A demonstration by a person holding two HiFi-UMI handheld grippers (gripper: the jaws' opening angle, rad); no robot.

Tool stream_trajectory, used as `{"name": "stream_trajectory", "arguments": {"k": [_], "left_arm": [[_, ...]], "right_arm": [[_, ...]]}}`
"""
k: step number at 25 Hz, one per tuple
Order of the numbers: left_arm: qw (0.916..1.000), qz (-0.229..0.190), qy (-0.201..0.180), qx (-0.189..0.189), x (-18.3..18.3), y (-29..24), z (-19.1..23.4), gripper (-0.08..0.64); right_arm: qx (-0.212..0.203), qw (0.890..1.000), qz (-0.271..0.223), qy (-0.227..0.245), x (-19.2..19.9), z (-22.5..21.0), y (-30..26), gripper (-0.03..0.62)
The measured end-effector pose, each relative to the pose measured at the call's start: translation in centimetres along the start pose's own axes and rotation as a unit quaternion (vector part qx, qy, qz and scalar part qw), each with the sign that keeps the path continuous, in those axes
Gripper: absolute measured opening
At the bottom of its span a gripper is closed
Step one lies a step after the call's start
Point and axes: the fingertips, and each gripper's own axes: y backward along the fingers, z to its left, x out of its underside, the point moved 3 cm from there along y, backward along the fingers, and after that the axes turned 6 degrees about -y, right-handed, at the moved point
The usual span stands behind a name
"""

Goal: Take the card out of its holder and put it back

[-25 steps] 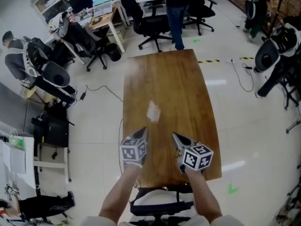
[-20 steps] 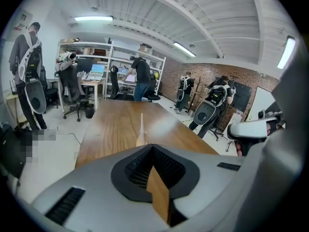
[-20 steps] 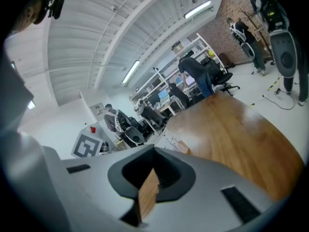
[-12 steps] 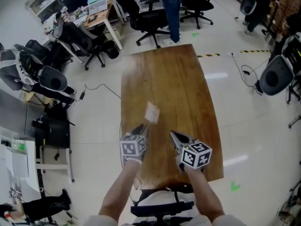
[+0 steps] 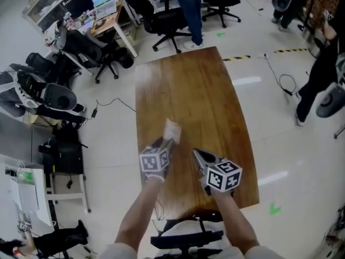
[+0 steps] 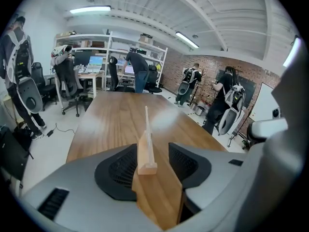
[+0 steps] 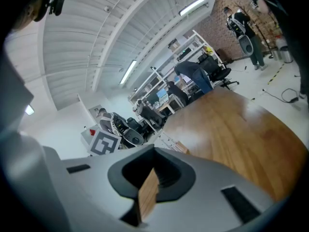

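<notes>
A long brown wooden table (image 5: 215,101) stands lengthwise in an open office. On it is a small pale wooden block holder (image 6: 146,154) with a thin whitish card (image 6: 146,122) upright in its slot. In the head view the holder (image 5: 171,129) stands about halfway between the tabletop's far and near edges, closer to the left edge than to the right. The left gripper (image 5: 164,143), tilted down toward the wood, reaches it from the near side. Its jaws have just been opening and now stand spread, with the holder between them. In the left gripper view (image 6: 152,151) the block sits closer to the left dark ribbed pad (image 6: 120,166) than to the right one, and neither pad presses on it. The card's edge rises above the block, straight along the middle of the gap. The right gripper (image 5: 197,155) hovers over the near part of the tabletop, right of the holder and apart from it. In its own view (image 7: 154,170) the jaws are pressed together at the tips with nothing in them, and only a narrow strip of wood shows behind. Past the tabletop's far edge stand a black office chair (image 5: 164,23) and a person in blue jeans (image 5: 190,9), and a black cable (image 5: 116,102) lies on the pale floor off the left edge.
</notes>
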Motion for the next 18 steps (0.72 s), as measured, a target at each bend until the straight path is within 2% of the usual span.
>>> {"name": "stream_trajectory", "arguments": {"k": [18], "left_arm": [[0.9994,0.031,-0.014,-0.008,-1.5,-4.9,0.7,0.205]], "right_arm": [[0.017,0.999,-0.013,-0.032,-0.8,-2.7,-0.4,0.011]]}}
